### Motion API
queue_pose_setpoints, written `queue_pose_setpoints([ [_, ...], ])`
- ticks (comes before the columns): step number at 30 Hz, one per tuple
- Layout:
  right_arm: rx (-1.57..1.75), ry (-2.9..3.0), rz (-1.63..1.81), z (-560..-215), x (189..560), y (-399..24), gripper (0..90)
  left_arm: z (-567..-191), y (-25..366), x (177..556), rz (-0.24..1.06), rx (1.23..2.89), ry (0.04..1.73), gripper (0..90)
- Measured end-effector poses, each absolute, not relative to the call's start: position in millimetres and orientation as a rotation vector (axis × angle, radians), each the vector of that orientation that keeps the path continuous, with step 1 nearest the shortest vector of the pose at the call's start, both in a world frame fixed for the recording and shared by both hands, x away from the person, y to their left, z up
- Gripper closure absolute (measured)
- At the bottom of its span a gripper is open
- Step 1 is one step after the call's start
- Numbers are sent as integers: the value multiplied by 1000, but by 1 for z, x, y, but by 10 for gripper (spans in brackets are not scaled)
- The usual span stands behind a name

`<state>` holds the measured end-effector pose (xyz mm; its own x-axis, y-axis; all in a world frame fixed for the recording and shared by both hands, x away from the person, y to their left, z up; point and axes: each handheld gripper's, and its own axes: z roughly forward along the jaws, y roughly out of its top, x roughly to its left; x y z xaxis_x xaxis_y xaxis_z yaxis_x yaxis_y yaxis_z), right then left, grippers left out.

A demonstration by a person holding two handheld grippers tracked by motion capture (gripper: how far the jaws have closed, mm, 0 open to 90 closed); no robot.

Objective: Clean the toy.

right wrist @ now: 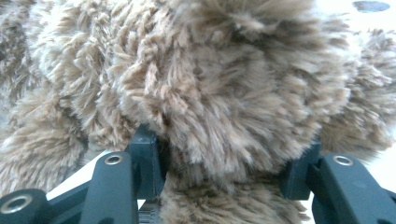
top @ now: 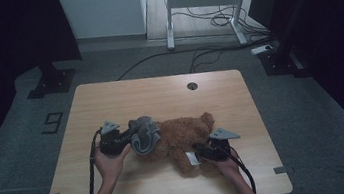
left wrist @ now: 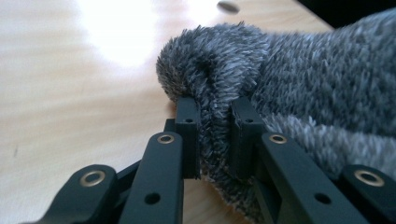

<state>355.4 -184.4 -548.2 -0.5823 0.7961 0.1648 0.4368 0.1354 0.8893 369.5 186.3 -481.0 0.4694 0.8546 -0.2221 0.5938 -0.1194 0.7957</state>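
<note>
High view: left gripper (top: 126,142) pinches the grey cloth (top: 144,135); right gripper (top: 198,149) clamps the teddy (top: 185,138).

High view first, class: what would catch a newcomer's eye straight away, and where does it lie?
A brown teddy bear lies in the middle of the wooden table, with a grey fleece garment bunched over its left end. The left gripper has its jaws shut on a fold of that grey fleece, while the right gripper clamps a furry part of the bear at the near right.
</note>
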Motion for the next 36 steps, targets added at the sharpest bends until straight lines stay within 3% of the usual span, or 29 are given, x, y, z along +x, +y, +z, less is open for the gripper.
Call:
queue_pose_setpoints([
  [7,1208,2062,1429,-548,356,-185,443,-509,194,374,298,1856,1291,763],
  [13,1227,2055,1455,-549,357,-188,443,-466,183,370,353,1815,1179,763],
  [18,1213,2055,1455,-549,357,-187,442,-423,134,365,340,1808,989,763],
  [19,1211,2060,1452,-549,356,-187,442,-412,103,364,316,1827,912,764],
  [20,1211,2060,1452,-549,356,-187,442,-412,103,364,316,1827,912,763],
  [22,1211,2056,1450,-549,356,-187,442,-406,67,365,303,1866,837,763],
  [23,1208,2054,1449,-549,356,-187,442,-404,30,367,294,1909,781,763],
  [24,1208,2054,1449,-549,356,-187,442,-404,30,367,294,1909,781,763],
  [28,1202,2053,1447,-549,355,-187,442,-417,-30,378,234,1990,750,760],
  [33,1201,2060,1428,-549,354,-186,442,-458,-49,390,199,2052,800,764],
  [36,1200,2072,1412,-549,353,-184,442,-457,-41,386,215,2048,794,766],
])
